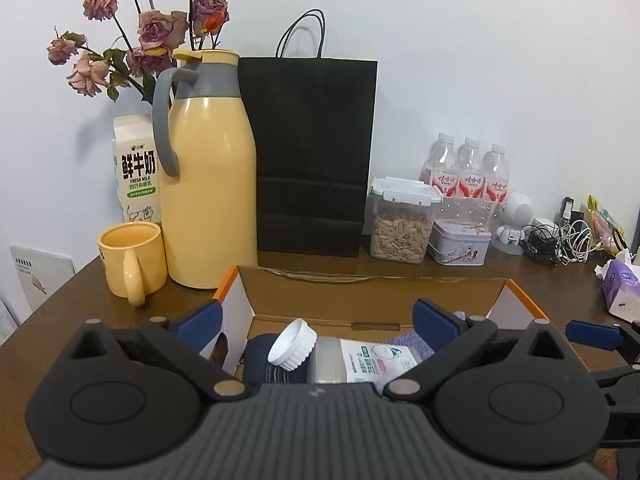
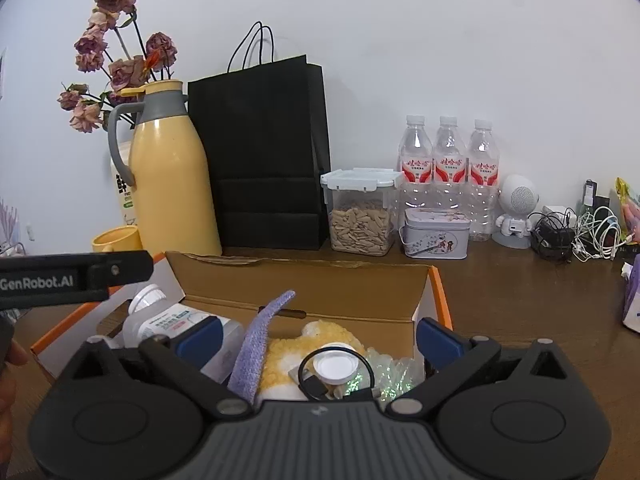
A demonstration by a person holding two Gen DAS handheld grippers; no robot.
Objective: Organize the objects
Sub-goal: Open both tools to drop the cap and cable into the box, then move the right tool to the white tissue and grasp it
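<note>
You held left claw [image 1: 316,318] and right claw [image 2: 318,338] wide, empty, over open orange-edged cardboard box [image 2: 348,280]; white-capped plastic bottle [image 1: 340,360] lay inside, already stowed.

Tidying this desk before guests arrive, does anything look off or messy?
The pink roses behind the yellow thermos jug are wilted and drooping. The cardboard box is a jumble, with a white-capped plastic bottle lying on its side.
</note>
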